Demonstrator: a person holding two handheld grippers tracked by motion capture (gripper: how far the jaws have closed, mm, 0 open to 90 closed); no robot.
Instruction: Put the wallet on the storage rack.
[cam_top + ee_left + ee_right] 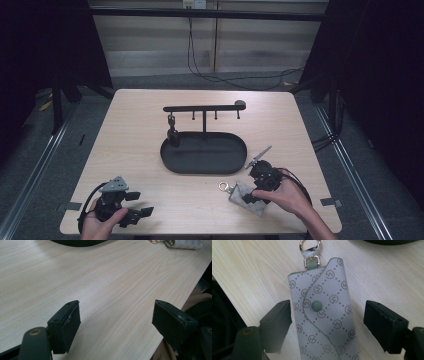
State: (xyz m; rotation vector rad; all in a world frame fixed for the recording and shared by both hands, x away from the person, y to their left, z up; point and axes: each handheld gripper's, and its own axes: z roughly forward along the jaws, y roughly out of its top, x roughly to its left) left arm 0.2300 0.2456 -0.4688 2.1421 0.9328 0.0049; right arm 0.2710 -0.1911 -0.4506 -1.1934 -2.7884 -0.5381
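The worktop (150, 130) of pale wood takes up the middle of the high view. At its centre lies a black oval tray (204, 152), and from the tray's far edge rises a black rack (204, 108) whose crossbar runs left to right with small pegs hanging under it. A dark small thing hangs from the leftmost peg, too small to make out.

The right tongs (252, 192) sit at the lower right of the high view, held in a hand (285, 197) just below the tray. In the right gripper view they are released: the pouch (324, 312) lies flat on the wood between the jaws, the left jaw close to its edge, the right one well apart.

The left tongs (135, 205) rest at the lower left, also released, with bare wood between them.

The pouch is grey with a dotted diamond pattern, a snap (316, 305) on its flap and a metal clasp (310, 248) at its top end.
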